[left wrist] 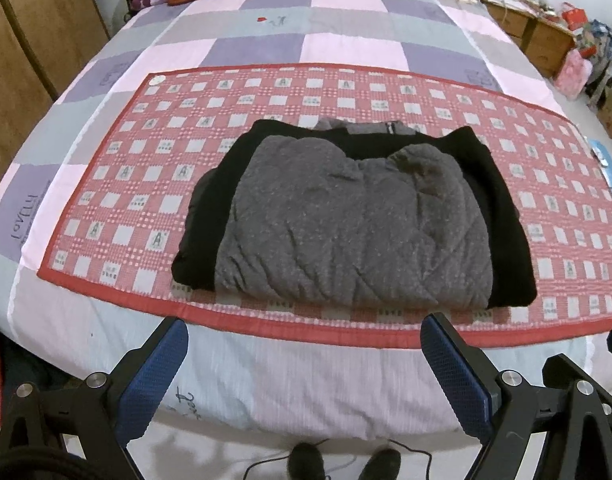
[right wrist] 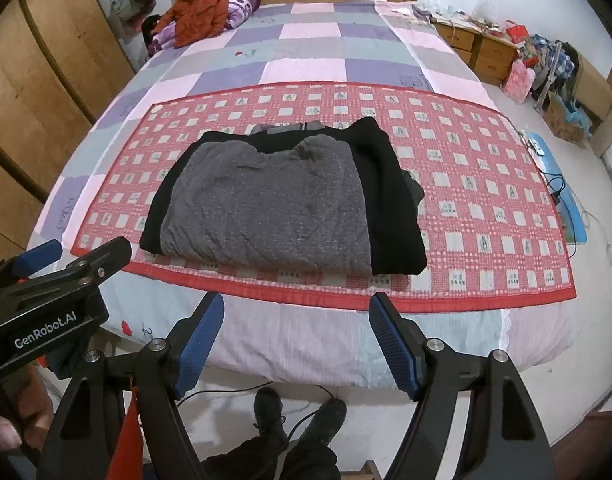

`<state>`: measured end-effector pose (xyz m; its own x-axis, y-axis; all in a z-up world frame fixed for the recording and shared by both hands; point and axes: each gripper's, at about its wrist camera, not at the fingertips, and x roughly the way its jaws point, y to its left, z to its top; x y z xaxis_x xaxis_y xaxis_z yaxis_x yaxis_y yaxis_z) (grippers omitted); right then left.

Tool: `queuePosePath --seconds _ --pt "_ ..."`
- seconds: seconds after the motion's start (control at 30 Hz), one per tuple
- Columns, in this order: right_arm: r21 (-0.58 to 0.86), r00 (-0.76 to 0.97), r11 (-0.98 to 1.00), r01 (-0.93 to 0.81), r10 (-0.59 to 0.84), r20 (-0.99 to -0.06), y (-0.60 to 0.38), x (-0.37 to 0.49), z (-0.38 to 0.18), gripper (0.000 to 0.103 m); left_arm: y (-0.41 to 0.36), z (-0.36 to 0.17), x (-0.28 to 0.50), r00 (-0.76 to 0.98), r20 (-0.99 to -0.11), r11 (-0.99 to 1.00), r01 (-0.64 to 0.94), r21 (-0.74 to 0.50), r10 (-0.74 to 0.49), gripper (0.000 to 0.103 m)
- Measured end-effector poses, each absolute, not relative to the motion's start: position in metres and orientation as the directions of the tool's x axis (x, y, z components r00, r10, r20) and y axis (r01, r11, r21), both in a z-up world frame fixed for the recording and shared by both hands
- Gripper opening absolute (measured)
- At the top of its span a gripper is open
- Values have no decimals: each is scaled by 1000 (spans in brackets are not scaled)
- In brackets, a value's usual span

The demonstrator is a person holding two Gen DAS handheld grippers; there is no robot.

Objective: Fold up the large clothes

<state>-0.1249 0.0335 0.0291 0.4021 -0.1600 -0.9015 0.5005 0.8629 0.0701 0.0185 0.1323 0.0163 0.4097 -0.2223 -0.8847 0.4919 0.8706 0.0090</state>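
Observation:
A large grey and black garment [left wrist: 353,216] [right wrist: 282,204] lies folded into a thick rectangle on a red checked mat [left wrist: 138,184] [right wrist: 485,208] across the bed. My left gripper [left wrist: 302,336] hovers open over the bed's near edge, short of the garment, with nothing between its blue pads [left wrist: 154,384]. My right gripper [right wrist: 296,312] also stands open near the bed's front edge, below the garment's near hem, empty. In the right wrist view the left gripper's body [right wrist: 54,292] shows at the left, held by a hand [right wrist: 10,424].
The bed [left wrist: 345,40] has a pink, purple and grey patchwork cover, with an orange garment [right wrist: 198,12] and a purple pillow [right wrist: 240,6] at its head. Wooden wardrobes [right wrist: 46,80] stand left, cluttered drawers [right wrist: 477,48] right. The person's shoes [right wrist: 298,416] and a cable lie on the floor.

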Motion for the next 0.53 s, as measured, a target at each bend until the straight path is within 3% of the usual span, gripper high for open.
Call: queuePosePath --seconds 0.53 --pt "76 395 859 505 -152 -906 21 -125 28 78 120 12 22 407 -888 867 499 17 -216 97"
